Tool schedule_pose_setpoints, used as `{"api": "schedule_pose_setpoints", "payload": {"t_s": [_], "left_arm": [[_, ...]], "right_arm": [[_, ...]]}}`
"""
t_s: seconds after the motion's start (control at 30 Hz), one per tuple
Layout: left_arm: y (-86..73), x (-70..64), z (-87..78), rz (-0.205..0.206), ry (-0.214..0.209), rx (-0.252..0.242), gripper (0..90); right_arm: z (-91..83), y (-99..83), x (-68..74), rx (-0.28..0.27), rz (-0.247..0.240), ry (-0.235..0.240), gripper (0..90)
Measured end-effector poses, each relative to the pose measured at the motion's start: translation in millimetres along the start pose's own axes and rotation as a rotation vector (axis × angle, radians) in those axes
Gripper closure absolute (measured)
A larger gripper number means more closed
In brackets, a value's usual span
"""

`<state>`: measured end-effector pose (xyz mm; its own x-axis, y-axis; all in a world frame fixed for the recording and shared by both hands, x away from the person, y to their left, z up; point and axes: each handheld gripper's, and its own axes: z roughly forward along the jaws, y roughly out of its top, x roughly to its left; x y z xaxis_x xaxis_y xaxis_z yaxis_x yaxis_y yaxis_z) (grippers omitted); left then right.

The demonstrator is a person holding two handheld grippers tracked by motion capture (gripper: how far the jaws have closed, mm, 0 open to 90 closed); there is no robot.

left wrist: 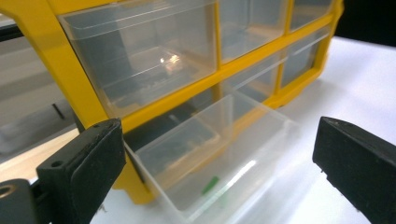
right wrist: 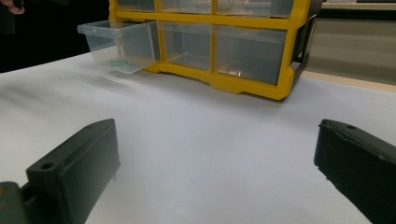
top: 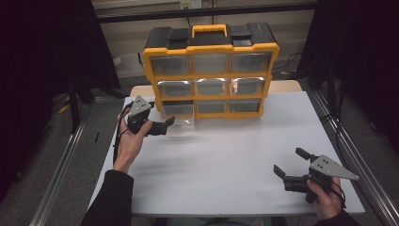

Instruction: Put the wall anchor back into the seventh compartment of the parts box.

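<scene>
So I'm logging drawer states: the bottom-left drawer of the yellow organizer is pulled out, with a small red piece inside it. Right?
Not quite: the piece in the pulled-out bottom-left drawer of the yellow organizer is green, not red. The left gripper view shows it on the drawer floor, between the open jaws of the left hand-held gripper.

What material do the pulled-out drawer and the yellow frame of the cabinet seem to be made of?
The pulled-out clear drawer looks like thin glossy transparent plastic: the table shows through its walls. The yellow cabinet frame seems opaque moulded plastic with a smooth, slightly shiny finish.
</scene>
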<state>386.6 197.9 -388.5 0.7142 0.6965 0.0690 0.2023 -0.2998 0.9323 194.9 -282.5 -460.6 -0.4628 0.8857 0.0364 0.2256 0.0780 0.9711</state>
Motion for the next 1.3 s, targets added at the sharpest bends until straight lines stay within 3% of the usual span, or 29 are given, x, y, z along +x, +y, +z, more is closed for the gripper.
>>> {"api": "schedule_pose_setpoints", "payload": {"t_s": [0.1,0.2,0.27,0.37,0.6,0.67,0.7,0.8,0.9,1.0,1.07,1.1,1.13,1.2,1.3], "left_arm": [[-10.4,-4.7,-6.3,0.005,-0.023,-0.017,2.3],[-20.3,-9.5,-10.8,-0.004,-0.016,-0.014,2.2],[-26.3,-10.8,-13.2,-0.024,-0.052,-0.032,2.4],[-36.3,-18.4,-17.3,-0.024,-0.053,-0.034,1.9],[-57.2,-34.9,-28.9,0.011,0.002,-0.034,2.0],[-65.1,-38.4,-31.3,0.013,-0.01,-0.02,2.0],[-68.1,-39.5,-32.9,0.021,0.005,-0.023,1.9],[-77.0,-40.4,-37.5,-0.02,-0.011,-0.047,1.9],[-82.7,-42.7,-43.0,-0.021,0.033,-0.049,1.8],[-87.4,-43.9,-47.8,-0.046,0.04,-0.052,2.8],[-90.7,-45.5,-52.6,-0.057,0.034,-0.024,3.0],[-92.1,-47.8,-54.3,-0.08,0.033,-0.046,3.0],[-92.9,-46.9,-57.3,-0.075,0.027,-0.042,3.0],[-94.3,-48.4,-63.0,-0.092,0.053,-0.04,2.9],[-97.4,-50.1,-72.4,-0.108,0.055,-0.034,2.8]], "right_arm": [[0.2,0.0,0.0,0.0,0.0,0.0,0.0],[0.3,0.0,0.3,0.0,-0.002,-0.002,0.0],[0.2,0.0,0.2,0.001,-0.004,0.0,0.0],[0.2,-0.2,-0.5,0.003,0.008,-0.001,0.0],[0.2,-0.2,-0.3,0.004,0.006,-0.004,0.0],[0.3,-0.3,-0.3,0.001,0.012,-0.008,0.0],[0.1,-0.4,-1.0,0.003,0.014,-0.012,0.0],[0.0,-0.3,-1.2,-0.004,0.01,-0.017,0.0],[0.4,-0.2,-1.1,0.003,0.013,-0.016,0.0],[0.7,0.2,-0.4,0.002,0.013,-0.013,0.0],[1.1,0.7,-0.3,0.002,0.013,-0.013,0.0],[1.5,0.8,0.0,0.001,0.011,-0.011,0.0],[2.2,0.8,0.6,-0.002,0.013,-0.016,0.0],[1.9,0.7,0.3,0.006,0.014,-0.015,0.0],[1.5,0.7,-0.1,0.005,0.015,-0.022,0.0]]}}
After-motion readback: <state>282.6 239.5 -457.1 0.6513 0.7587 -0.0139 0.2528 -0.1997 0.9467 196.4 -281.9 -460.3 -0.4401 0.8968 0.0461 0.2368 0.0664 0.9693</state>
